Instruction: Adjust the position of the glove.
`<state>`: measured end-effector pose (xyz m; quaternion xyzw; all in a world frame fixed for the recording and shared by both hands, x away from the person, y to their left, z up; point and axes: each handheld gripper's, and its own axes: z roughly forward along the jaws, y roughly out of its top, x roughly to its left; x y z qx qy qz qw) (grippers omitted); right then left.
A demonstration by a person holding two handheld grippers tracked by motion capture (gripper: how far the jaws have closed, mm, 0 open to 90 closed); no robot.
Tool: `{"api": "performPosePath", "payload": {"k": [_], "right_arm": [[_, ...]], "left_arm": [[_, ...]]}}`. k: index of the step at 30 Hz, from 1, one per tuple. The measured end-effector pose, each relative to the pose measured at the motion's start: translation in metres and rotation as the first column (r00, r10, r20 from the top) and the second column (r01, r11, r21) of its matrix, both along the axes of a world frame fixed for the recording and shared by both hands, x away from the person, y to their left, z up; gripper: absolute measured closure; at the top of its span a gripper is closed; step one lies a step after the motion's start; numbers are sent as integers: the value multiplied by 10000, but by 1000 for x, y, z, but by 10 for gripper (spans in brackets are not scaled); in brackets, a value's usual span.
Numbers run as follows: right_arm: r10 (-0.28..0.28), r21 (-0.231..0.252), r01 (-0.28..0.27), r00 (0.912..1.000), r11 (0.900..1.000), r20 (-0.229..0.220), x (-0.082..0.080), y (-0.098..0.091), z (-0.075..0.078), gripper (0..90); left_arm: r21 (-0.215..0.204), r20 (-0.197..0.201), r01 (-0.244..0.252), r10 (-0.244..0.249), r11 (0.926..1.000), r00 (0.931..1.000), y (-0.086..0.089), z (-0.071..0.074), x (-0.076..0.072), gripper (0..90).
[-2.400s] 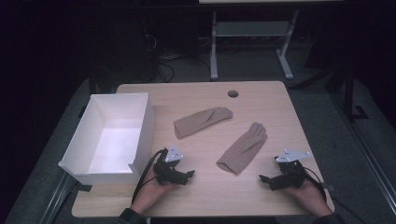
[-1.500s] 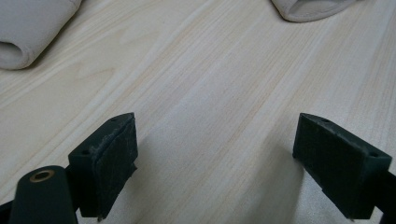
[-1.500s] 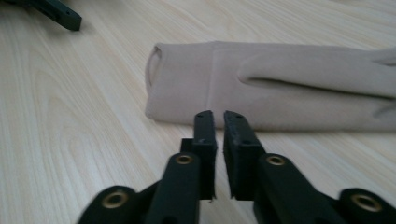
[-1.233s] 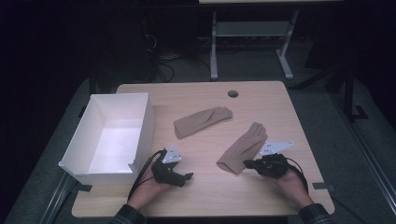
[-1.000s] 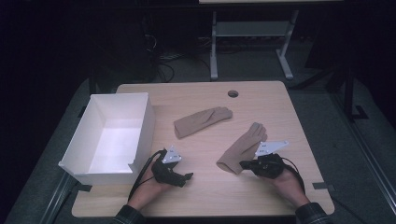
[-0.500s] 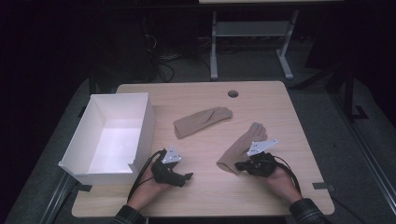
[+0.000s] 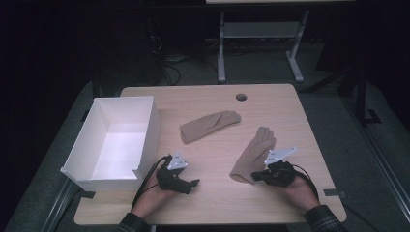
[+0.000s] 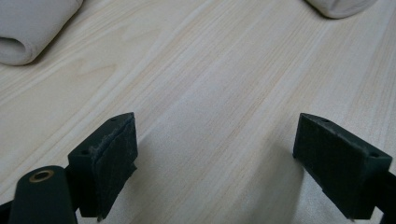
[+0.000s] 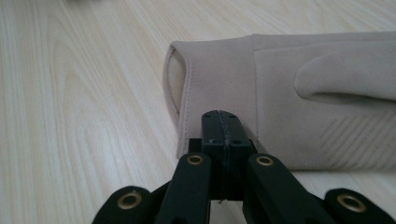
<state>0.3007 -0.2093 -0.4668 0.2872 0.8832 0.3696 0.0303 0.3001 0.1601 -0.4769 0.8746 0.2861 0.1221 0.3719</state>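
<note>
lower right of the high view, the right claw (image 7: 255,176) sits closed at the cuff of the near glove (image 7: 252,155); lower centre, the left claw (image 7: 192,185) gapes open over bare counter (image 7: 212,154).

Box (image 7: 145,121) at table's (image 7: 300,116) left, one glove (image 7: 210,126) mid-table, second glove (image 7: 251,154) right and nearer

White box (image 7: 145,104) — wooden table (image 7: 280,96), far glove (image 7: 210,125)

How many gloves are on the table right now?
2: far glove lies mid-table, right of the white box; near glove lies by the right gripper, shut at its cuff.
</note>
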Motion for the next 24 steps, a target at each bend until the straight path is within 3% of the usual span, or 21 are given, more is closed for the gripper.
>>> {"api": "performPosePath", "payload": {"k": [12, 19, 24], "right_arm": [[-284, -488, 282, 9996, 9984, -30, -13, -22, 4, 897], [-811, -595, 800, 9966, 9950, -154, -19, -44, 5, 896], [-1326, -837, 1320, 9912, 9877, -8, -20, -63, 7, 896]], "left_arm": [[-69, 11, -43, 43, 10000, 10000, 0, 0, -1, 132], [-79, 2, -49, 49, 10000, 10000, 0, 0, -1, 132], [-40, 63, -2, 2, 10000, 10000, 1, 0, -1, 131]]}}
